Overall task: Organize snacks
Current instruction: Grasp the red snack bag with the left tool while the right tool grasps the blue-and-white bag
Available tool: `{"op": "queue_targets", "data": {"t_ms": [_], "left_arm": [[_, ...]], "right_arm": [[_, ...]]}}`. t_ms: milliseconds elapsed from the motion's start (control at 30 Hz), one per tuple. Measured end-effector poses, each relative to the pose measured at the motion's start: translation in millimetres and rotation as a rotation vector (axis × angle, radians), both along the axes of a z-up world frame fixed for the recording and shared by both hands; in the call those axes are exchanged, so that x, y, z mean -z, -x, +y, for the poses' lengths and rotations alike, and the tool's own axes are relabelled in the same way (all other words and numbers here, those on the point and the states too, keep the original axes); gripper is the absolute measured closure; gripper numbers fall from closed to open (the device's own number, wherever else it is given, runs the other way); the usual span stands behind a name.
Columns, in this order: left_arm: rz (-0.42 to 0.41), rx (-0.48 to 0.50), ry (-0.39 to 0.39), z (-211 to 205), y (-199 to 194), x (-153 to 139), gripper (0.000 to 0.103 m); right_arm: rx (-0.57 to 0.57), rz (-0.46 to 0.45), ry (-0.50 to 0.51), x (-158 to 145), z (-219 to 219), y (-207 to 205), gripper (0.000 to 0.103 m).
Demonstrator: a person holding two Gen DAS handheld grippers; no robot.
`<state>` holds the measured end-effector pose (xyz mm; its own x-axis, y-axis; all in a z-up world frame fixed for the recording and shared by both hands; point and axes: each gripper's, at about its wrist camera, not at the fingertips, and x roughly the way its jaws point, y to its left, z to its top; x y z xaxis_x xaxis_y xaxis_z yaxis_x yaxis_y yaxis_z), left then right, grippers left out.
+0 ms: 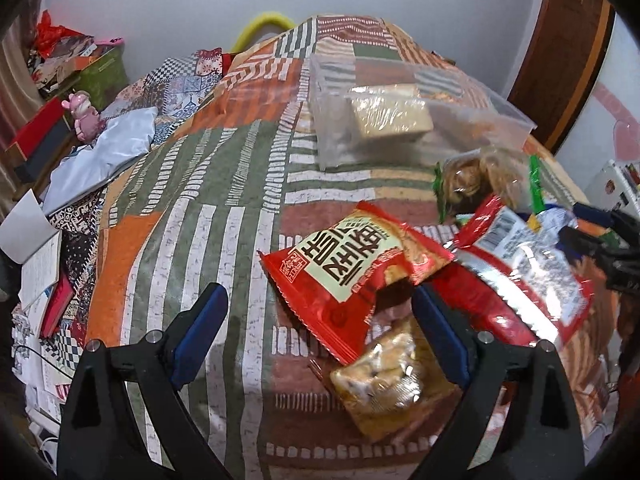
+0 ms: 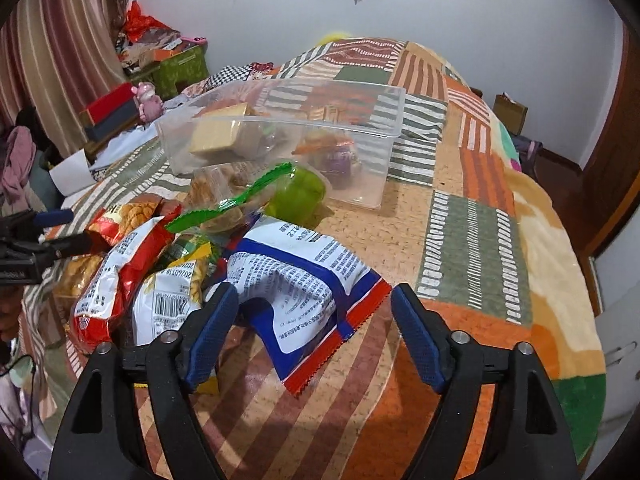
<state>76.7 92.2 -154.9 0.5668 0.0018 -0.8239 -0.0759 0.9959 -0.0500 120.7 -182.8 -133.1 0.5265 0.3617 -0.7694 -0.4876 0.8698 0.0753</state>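
Snack pile on patterned bed cover (image 2: 472, 240).

Left gripper (image 1: 320, 332): jaws spread, empty; red packet (image 1: 340, 276) between and just ahead of them, clear yellowish packet (image 1: 384, 384) beneath it.

Right gripper (image 2: 316, 332): jaws spread, empty; blue-and-white packet (image 2: 304, 288) between them.

Clear bin (image 2: 384, 136) beyond the pile, partly filled.

Risk: slick film slipping on closing; overlapping neighbours dragged along or pinched together.

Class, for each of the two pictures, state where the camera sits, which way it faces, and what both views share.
Left wrist: on the left gripper, angled down at a red snack packet; open jaws show.
Right wrist: on the right gripper, angled down at a white-and-blue snack packet; open jaws show.
Shared: the clear plastic bin on the patchwork bedcover.
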Motion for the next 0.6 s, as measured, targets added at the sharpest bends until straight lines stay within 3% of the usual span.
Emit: {"op": "queue_targets", "data": {"t_ms": [367, 600], "left_arm": [[0.024, 0.038, -0.049, -11, -39, 14, 0.009], [0.042, 0.029, 0.001, -4, -60, 25, 0.009]], "right_arm": [[-0.071, 0.035, -0.008, 4, 7, -14, 0.021], [-0.136, 0.051, -0.005, 7, 7, -19, 0.019]]}}
